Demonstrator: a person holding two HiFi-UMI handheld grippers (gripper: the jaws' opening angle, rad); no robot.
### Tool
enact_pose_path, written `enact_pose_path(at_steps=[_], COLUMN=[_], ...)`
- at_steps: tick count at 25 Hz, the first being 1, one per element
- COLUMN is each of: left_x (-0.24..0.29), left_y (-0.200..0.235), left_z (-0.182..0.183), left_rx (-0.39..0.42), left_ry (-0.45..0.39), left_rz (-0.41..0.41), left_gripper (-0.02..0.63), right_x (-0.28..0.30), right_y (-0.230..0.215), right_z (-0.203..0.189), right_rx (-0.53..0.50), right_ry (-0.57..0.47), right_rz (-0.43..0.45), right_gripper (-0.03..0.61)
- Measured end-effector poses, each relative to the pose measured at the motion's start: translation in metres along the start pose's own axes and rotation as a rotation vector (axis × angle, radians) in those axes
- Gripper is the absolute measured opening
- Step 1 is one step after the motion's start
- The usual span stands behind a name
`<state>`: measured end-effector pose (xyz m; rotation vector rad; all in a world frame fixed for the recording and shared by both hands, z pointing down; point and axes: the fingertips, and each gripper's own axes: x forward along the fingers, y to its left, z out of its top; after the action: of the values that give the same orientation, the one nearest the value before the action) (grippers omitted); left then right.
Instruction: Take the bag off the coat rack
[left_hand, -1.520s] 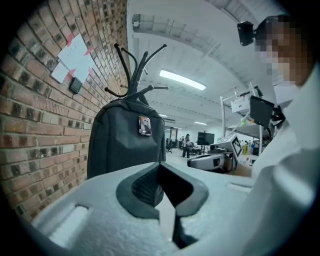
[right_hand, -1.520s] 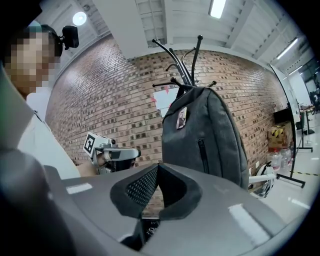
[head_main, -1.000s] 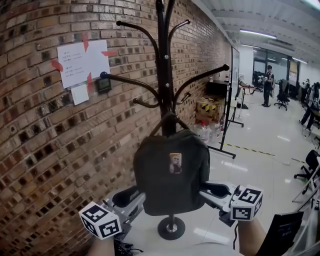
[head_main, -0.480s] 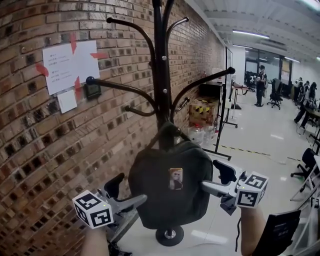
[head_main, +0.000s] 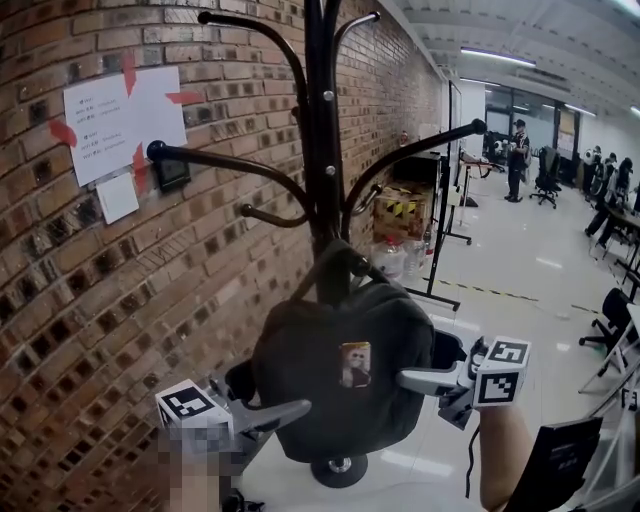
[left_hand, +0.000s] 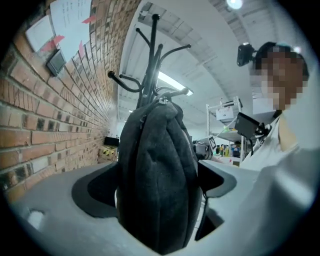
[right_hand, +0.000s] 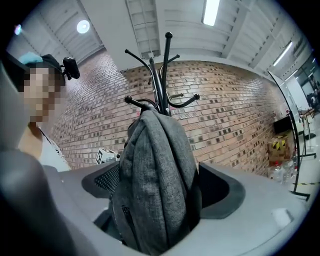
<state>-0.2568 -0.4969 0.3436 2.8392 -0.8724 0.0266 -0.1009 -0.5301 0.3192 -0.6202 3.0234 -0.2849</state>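
A dark grey bag (head_main: 340, 385) hangs by its top loop from a low hook of the black coat rack (head_main: 322, 150). My left gripper (head_main: 272, 392) is at the bag's lower left side, jaws spread wide with the bag's edge (left_hand: 157, 150) between them, the pads not squeezing it. At the bag's right side is my right gripper (head_main: 425, 362). Its jaws are opening, and the bag's edge (right_hand: 160, 150) stands between them. Both gripper views look up past the bag at the rack's hooks (left_hand: 150, 55) (right_hand: 164, 75).
A brick wall (head_main: 90, 290) with a taped paper sheet (head_main: 120, 120) runs close on the left. The rack's round base (head_main: 338, 470) sits on the pale floor. Boxes (head_main: 405, 215) and a stand (head_main: 445, 200) are behind; chairs (head_main: 620, 320) and a distant person (head_main: 517, 160) are at right.
Both grippers' jaws have spread from a narrow pinch to wide open around the bag's sides. The bag still hangs on the rack. The head view has shifted slightly closer.
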Motion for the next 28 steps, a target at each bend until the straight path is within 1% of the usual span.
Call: enact_pose_path(at_steps=[2, 7, 9, 13, 16, 19, 25, 28], left_x=[0.001, 0.001, 0.002, 0.002, 0.003, 0.001, -0.006, -0.012], left_y=[0.002, 0.004, 0.003, 0.002, 0.002, -0.004, -0.033, -0.056], left_z=[-0.001, -0.001, -0.001, -0.001, 0.0, 0.004, 0.031, 0.035], left_rx=[-0.001, -0.022, -0.024, -0.028, -0.036, -0.035, 0.022, 0.041], left_ry=[-0.003, -0.015, -0.013, -0.013, -0.002, 0.012, -0.011, -0.017], left_rz=[0.012, 0.055, 0.062, 0.074, 0.094, 0.096, 0.12, 0.135], left_gripper=[0.501, 0.417, 0.389, 0.364, 0.341, 0.325, 0.316, 0.316], right_x=[0.002, 0.003, 0.002, 0.002, 0.003, 0.002, -0.012, -0.025], right_y=[-0.001, 0.0, 0.0, 0.002, 0.003, 0.008, 0.027, 0.044], right_z=[-0.001, -0.005, -0.006, -0.007, -0.006, -0.004, 0.016, 0.022], right_rx=[0.002, -0.019, -0.02, -0.019, -0.019, -0.02, -0.026, -0.05], right_ry=[0.011, 0.034, 0.035, 0.037, 0.041, 0.052, 0.004, -0.007], right_rz=[-0.015, -0.072, -0.078, -0.087, -0.091, -0.087, -0.065, -0.049], right_gripper=[0.463, 0.331, 0.304, 0.273, 0.25, 0.221, 0.204, 0.204])
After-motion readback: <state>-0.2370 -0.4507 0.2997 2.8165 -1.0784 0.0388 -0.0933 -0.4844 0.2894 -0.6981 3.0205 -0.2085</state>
